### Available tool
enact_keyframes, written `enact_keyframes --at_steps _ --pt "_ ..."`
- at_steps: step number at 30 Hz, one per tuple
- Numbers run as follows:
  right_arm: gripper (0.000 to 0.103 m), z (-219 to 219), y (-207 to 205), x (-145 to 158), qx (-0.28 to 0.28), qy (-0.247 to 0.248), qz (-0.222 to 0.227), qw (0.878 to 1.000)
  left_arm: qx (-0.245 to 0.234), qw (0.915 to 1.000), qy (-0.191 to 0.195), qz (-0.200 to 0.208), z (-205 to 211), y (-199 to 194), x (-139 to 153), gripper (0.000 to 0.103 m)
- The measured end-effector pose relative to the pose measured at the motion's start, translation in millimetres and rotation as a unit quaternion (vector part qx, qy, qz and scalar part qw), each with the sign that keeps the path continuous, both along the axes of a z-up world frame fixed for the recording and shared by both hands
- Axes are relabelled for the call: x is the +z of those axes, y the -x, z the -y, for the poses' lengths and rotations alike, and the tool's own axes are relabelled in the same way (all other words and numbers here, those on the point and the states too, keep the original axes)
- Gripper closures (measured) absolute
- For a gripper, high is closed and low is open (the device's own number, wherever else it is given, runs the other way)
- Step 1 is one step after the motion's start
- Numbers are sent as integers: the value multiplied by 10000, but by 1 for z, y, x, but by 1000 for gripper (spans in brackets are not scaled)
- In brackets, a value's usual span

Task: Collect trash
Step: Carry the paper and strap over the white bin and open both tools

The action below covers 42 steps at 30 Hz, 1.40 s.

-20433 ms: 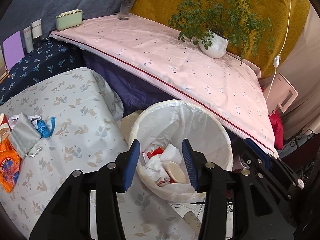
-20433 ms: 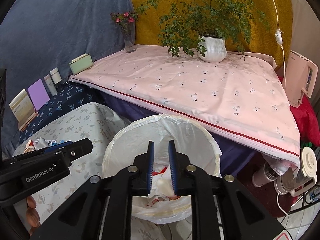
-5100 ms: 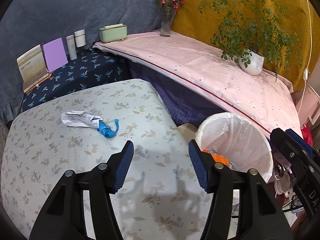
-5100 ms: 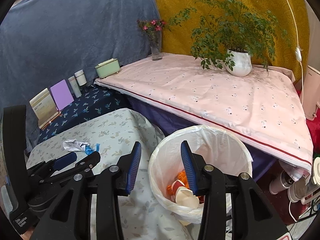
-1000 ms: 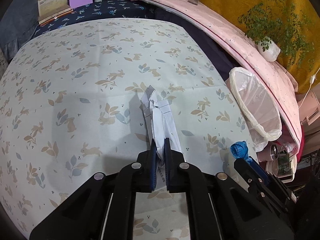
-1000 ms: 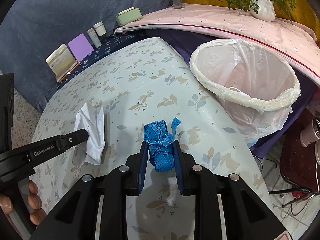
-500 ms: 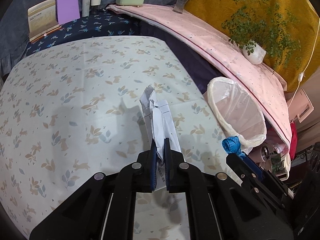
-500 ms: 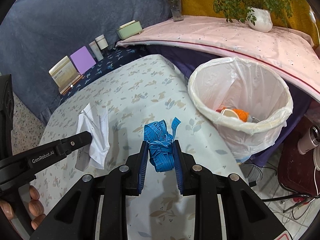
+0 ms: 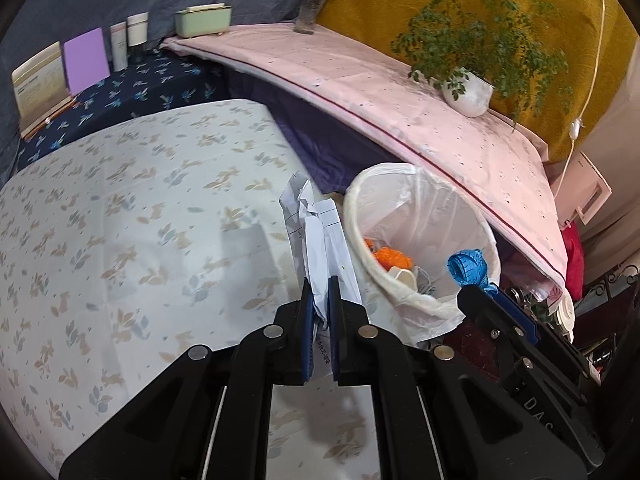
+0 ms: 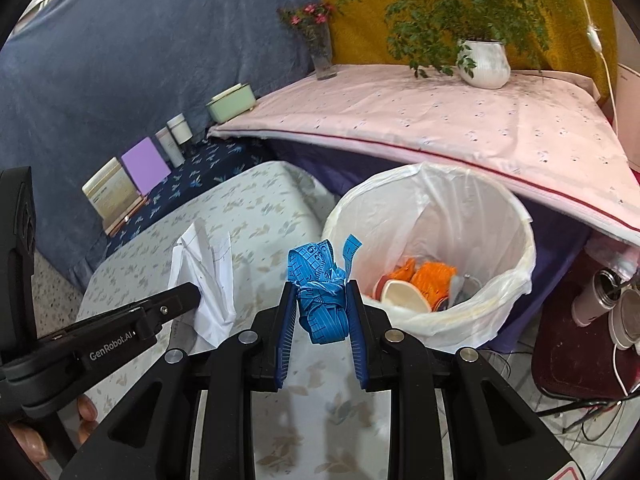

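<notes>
Left wrist view: the left gripper (image 9: 321,286) is clamped on a crumpled paper (image 9: 316,236), held above the leaf-print table (image 9: 120,220), just left of the lined bin (image 9: 424,308).

Right wrist view: the right gripper (image 10: 322,292) is pinched on a bunched blue measuring tape (image 10: 322,284), lifted beside the bin (image 10: 516,272), which holds orange scraps (image 10: 434,272) and a cup (image 10: 404,296).

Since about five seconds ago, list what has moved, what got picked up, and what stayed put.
Both grippers were open then. The left gripper has since shut on the crumpled white paper, and the right gripper on the blue measuring tape. Both pieces lay on the leaf-print table; now they are lifted and carried toward the lined trash bin. The bin, the potted plant and the shelf items stayed.
</notes>
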State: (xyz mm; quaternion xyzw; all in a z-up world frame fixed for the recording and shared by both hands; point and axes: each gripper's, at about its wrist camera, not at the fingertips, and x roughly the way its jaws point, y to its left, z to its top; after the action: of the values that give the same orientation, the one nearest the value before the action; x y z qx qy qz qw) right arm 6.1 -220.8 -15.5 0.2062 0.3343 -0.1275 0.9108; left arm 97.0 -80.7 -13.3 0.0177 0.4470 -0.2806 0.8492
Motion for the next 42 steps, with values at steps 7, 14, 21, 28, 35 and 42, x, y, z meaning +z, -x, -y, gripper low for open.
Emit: enact_keyframes --at_steps 7,14,21,28,35,42 --pt "80 35 6 2 -346 -20 59 9994 -299 9995 -6 63 34 -2 4 97" --pt "80 67 11 -1 -630 -43 67 9980 -722 9974 62 50 74 -5 4 97" --pt "80 91 10 -5 -817 -49 25 9966 -986 9950 145 -11 110 -17 0 95" --pt "80 104 1 -11 -895 -54 -25 9960 -864 9959 172 -179 124 -33 -11 75" --pt "80 110 -13 -16 -866 -48 -88 9962 -694 9974 64 -202 119 -43 -23 73" --pt "78 108 -26 -22 -810 -50 -161 9966 -541 9984 -15 -140 113 -50 -27 71"
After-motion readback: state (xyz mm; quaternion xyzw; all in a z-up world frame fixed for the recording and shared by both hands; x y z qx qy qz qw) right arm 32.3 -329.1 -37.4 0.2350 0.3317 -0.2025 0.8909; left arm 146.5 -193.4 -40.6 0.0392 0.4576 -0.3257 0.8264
